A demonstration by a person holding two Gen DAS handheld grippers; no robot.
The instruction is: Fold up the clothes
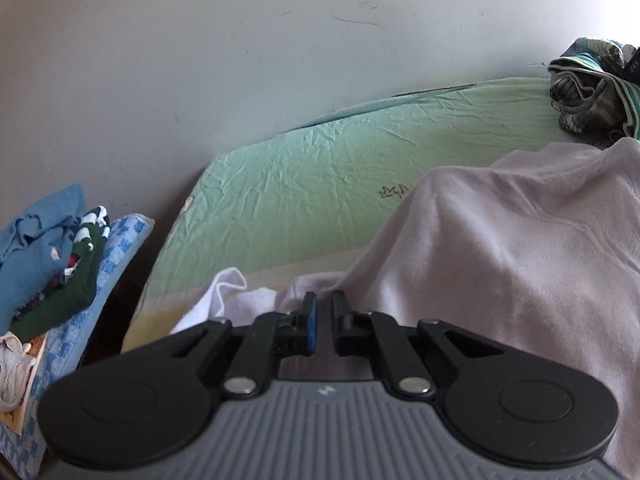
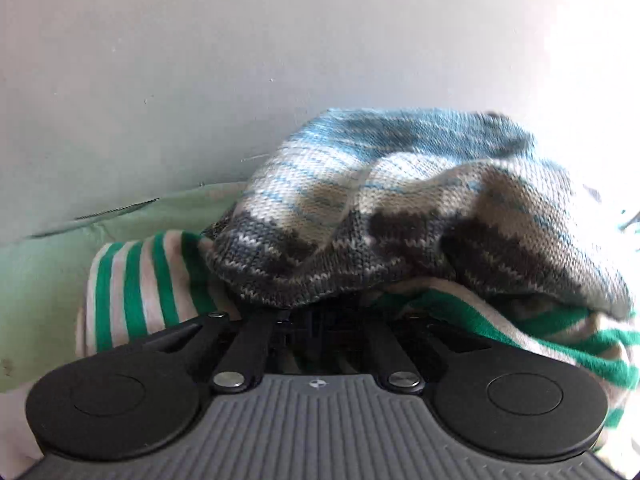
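A pale lilac garment (image 1: 512, 248) lies spread over the right side of a green-sheeted bed (image 1: 304, 184). My left gripper (image 1: 324, 312) sits at the garment's near edge, its jaws almost closed with a narrow gap, nothing clearly between them. In the right wrist view a grey, white and blue knitted sweater (image 2: 400, 216) lies on a green-and-white striped garment (image 2: 144, 280). My right gripper (image 2: 324, 312) is pushed under the sweater's edge, and its fingertips are hidden by the knit. The same pile (image 1: 592, 88) shows at the far right of the left wrist view.
A grey wall (image 1: 240, 40) rises right behind the bed. To the left, a stack of folded clothes (image 1: 44, 256) in blue and dark green rests on a blue checked cloth (image 1: 120, 248). A white cloth (image 1: 224, 300) lies at the bed's near edge.
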